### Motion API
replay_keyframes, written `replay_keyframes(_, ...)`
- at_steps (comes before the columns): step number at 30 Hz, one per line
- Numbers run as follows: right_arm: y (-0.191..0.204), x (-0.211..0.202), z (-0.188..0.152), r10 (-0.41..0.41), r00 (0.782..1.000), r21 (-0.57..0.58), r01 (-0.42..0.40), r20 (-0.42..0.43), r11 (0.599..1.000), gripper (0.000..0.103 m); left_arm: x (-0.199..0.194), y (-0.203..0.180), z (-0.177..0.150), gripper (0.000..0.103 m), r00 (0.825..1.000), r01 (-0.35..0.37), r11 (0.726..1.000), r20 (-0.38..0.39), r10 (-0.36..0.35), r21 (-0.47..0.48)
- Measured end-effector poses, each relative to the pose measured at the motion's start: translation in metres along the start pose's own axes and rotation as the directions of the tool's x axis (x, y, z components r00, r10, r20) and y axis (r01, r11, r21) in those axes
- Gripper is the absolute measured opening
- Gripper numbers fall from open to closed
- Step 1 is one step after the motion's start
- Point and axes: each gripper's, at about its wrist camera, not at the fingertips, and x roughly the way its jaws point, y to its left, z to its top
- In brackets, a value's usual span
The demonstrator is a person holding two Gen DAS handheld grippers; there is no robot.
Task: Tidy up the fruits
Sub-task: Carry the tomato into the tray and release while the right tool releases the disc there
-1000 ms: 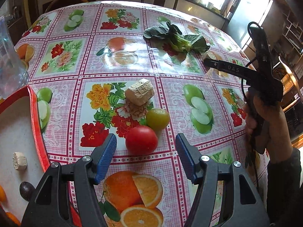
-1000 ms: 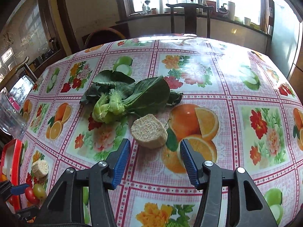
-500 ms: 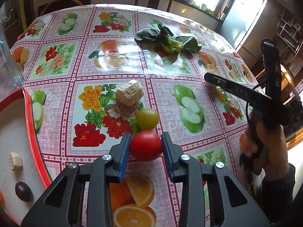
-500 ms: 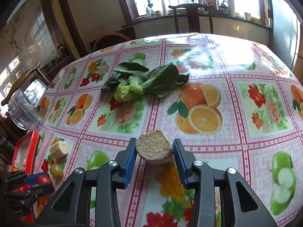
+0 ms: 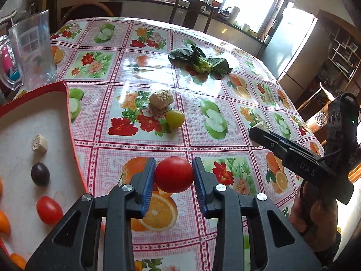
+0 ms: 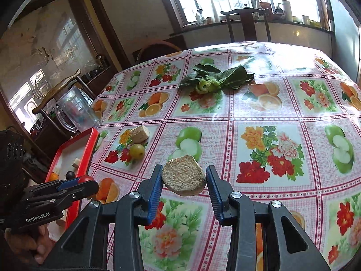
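My left gripper [image 5: 173, 175] is shut on a red tomato [image 5: 174, 174] and holds it above the tablecloth, just right of the red-rimmed tray [image 5: 71, 135]. The tray holds a small tan chunk [image 5: 39, 142], a dark plum [image 5: 40, 173], a small red tomato [image 5: 49, 210] and orange fruits at its edge. My right gripper [image 6: 183, 181] is shut on a tan fibrous slice [image 6: 183, 179], lifted over the table. A yellow-green fruit [image 5: 175, 118] and a second tan chunk [image 5: 161, 99] lie on the cloth, also in the right wrist view [image 6: 136, 150].
A leafy green vegetable [image 5: 203, 62] lies at the far middle of the table. A clear glass jug [image 5: 31, 49] stands at the left edge behind the tray. Chairs stand around the round table; its right edge is near my right gripper [image 5: 293, 155].
My left gripper closed on the red tomato, lifted it and drew it back toward the tray. My right gripper closed on the tan slice, lifted it and carried it left and nearer.
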Motion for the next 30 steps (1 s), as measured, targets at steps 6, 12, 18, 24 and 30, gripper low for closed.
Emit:
replay_keyframes(6,0.027,-0.014,-0.016,0.051,0.999,-0.011,-0.051,0.002,0.999,0.039,-0.024,0.011,-0.015,0.030,0.999,-0.018,1.000,0.040,0.019,-0.025)
replay_keyframes(12,0.053,-0.025,-0.026,0.087,0.996,-0.031,-0.087,0.004,0.996,0.039,-0.040,0.025,-0.030,0.030,0.998,-0.026,0.998,0.049,0.029,-0.049)
replay_keyframes(18,0.072,-0.031,-0.035,0.109,0.994,-0.052,-0.110,-0.005,0.993,0.039,-0.058,0.032,-0.041,0.030,0.997,-0.027,0.998,0.072,0.031,-0.058)
replay_keyframes(24,0.087,-0.033,-0.045,0.141,0.990,-0.063,-0.142,-0.020,0.988,0.039,-0.069,0.040,-0.051,0.030,0.996,-0.029,0.997,0.083,0.035,-0.065)
replay_keyframes(30,0.103,-0.032,-0.049,0.161,0.987,-0.090,-0.163,-0.031,0.983,0.039,-0.079,0.051,-0.058,0.030,0.995,-0.041,0.996,0.088,0.049,-0.084)
